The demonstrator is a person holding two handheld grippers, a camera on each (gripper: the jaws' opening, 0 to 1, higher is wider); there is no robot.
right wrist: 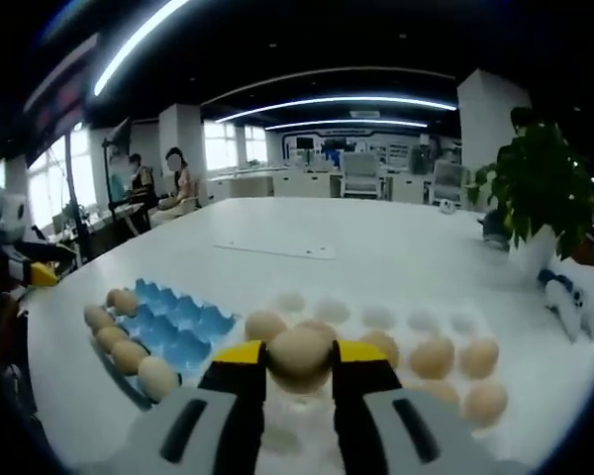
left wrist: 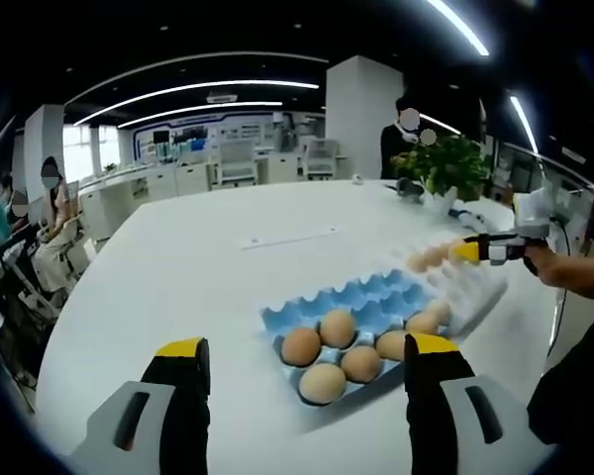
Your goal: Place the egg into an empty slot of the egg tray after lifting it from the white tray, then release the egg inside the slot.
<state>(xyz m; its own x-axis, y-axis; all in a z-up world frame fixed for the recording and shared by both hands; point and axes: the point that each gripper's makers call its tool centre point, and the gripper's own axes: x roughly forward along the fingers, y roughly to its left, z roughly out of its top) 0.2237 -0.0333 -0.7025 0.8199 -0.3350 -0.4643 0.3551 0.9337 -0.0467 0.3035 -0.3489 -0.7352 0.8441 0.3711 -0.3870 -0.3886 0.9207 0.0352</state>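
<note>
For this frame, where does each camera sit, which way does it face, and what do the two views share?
Left gripper view: rides the left gripper, jaws apart, facing the blue tray across the table; the right gripper and the person's hand enter from the right.
Right gripper view: rides the right gripper, closed on an egg above the white tray.
Shared: both trays, table, plant.

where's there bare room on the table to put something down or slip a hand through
Bare tabletop stretches beyond the blue egg tray and white tray, toward the potted plant. It is crowded where the right tongs hold an egg over the white tray.
</note>
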